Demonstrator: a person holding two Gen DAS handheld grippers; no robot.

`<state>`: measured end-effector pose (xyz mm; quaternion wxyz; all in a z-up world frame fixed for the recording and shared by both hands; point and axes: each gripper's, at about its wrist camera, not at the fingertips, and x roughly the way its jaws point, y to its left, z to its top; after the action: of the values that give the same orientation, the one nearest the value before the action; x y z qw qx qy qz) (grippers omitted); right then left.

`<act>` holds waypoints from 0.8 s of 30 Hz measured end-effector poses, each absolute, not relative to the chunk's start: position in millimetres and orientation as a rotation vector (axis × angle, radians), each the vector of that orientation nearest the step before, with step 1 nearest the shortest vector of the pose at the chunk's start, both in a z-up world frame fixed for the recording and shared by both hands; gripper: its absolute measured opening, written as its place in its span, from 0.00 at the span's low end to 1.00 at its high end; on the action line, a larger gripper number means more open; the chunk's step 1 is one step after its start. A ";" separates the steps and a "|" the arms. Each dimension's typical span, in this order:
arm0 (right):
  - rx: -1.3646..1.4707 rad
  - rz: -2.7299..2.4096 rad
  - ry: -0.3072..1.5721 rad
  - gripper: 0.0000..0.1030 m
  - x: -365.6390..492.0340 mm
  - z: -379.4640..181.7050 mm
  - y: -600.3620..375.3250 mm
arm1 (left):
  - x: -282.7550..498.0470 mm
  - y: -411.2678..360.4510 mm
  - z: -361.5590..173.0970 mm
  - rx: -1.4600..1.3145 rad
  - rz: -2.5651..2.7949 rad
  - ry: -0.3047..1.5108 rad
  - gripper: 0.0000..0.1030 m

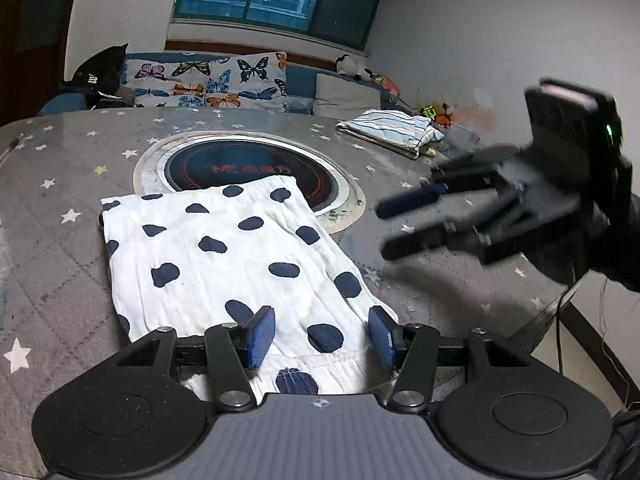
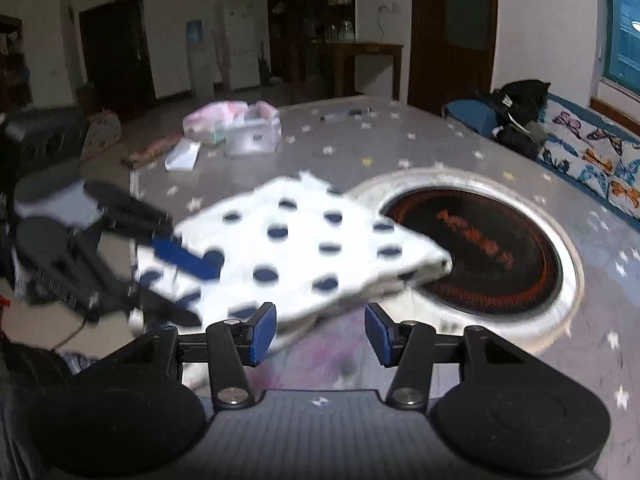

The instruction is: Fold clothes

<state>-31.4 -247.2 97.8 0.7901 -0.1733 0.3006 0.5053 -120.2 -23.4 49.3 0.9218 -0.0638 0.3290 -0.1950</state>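
Observation:
A white garment with dark blue spots (image 1: 224, 256) lies folded flat on the grey star-print table, its far corner over the round black stove inset (image 1: 248, 172). My left gripper (image 1: 322, 336) is open, its blue pads over the garment's near edge. My right gripper (image 1: 384, 228) hovers open to the right of the garment, above the table. In the right wrist view the garment (image 2: 304, 252) lies ahead, my right gripper (image 2: 320, 334) is open and empty at its near edge, and the left gripper (image 2: 176, 280) straddles the garment's left edge.
A folded striped garment (image 1: 392, 132) lies at the table's far right. A sofa with butterfly cushions (image 1: 208, 80) stands behind the table. A pink bag and a clear box (image 2: 236, 124) and a white packet (image 2: 182, 156) sit at the table's far side. The stove inset's rim (image 2: 572, 280) is at the right.

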 end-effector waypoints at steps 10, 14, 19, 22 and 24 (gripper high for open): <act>-0.329 1.061 0.668 0.47 40.0 73.5 -188.1 | -162.5 3.8 65.5 -0.228 -0.284 0.642 0.56; -0.303 1.019 0.718 0.44 62.5 57.5 -182.2 | -181.9 16.2 65.1 -0.273 -0.232 0.656 0.56; -0.268 1.000 0.745 0.44 77.8 53.6 -184.2 | -189.8 24.4 49.6 -0.371 -0.229 0.723 0.56; -0.246 0.988 0.761 0.46 86.9 51.3 -185.5 | -188.2 23.3 41.9 -0.394 -0.242 0.742 0.56; -0.232 0.981 0.772 0.46 93.0 49.8 -186.3 | -186.8 21.0 39.5 -0.384 -0.248 0.744 0.56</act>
<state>93.0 -186.3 49.8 0.8053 -0.1082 0.3605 0.4581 -186.8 21.0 39.5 0.9063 -0.1859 0.3602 -0.1200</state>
